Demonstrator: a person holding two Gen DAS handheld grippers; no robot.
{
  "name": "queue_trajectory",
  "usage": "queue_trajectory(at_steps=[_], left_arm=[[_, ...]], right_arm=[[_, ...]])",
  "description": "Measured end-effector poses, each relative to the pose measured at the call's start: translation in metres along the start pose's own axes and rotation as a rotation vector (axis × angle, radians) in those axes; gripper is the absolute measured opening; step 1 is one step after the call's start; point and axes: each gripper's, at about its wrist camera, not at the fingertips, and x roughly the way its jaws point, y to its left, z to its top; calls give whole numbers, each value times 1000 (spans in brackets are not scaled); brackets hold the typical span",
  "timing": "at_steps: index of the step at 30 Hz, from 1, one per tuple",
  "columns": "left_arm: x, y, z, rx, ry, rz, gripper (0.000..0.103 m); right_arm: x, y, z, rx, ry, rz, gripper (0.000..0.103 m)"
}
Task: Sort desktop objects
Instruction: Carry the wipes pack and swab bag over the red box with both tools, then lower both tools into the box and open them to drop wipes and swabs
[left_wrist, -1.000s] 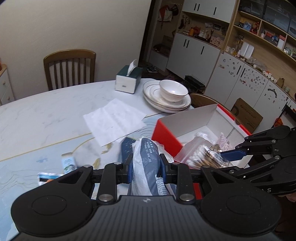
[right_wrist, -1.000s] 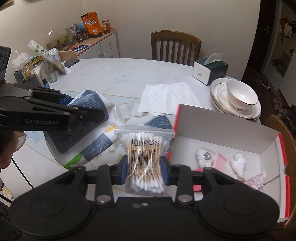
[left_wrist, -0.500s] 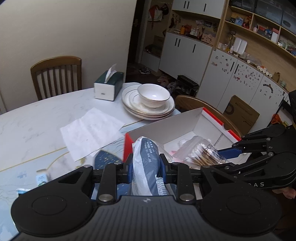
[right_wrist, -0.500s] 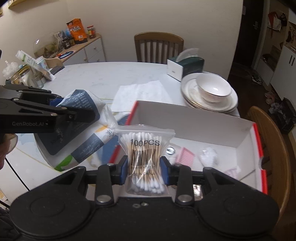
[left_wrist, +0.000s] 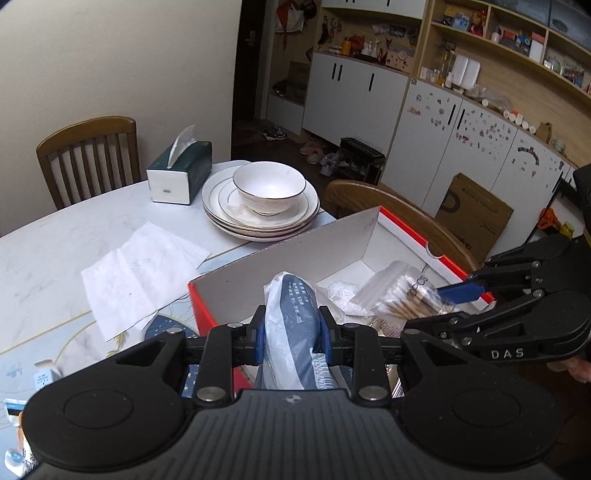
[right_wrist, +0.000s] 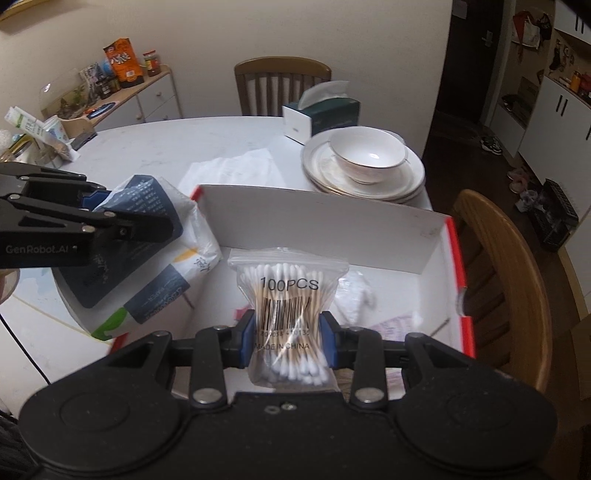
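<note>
The left gripper (left_wrist: 290, 332) is clamped on a blue-and-white tissue pack (left_wrist: 291, 314), and the right gripper (right_wrist: 287, 341) is clamped on a bag of cotton swabs (right_wrist: 288, 295). Both loads hang over the red-edged box (right_wrist: 317, 218), which lies just ahead of and below the fingers. The swab bag sits above the box's inside; the pack is at its near left corner, partly over the rim.

The sorting looks well underway but not finished. Beneath the right gripper the box already holds some small white items (right_wrist: 354, 291) and a pinkish packet (right_wrist: 391, 325). Neither held item has been let go yet. To the left of the left gripper, a small carton (left_wrist: 46, 374) lies on the table (left_wrist: 44, 251) and a paper sheet (left_wrist: 140, 269) lies ahead on the left; these probably remain to be dealt with.
</note>
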Motion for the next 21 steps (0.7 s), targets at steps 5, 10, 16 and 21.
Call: queue_trajectory(at_steps=[5, 10, 16, 21], left_arm=[[17, -9, 8, 32, 7, 23, 26], [35, -15, 17, 73, 22, 43, 26], [59, -17, 23, 111, 50, 74, 26], [80, -18, 25, 125, 81, 81, 26]], right_arm=[[9, -18, 1, 10, 10, -21, 35], [23, -27, 5, 0, 29, -33, 35], [39, -36, 13, -29, 48, -51, 35], [58, -44, 18, -46, 81, -72, 35]])
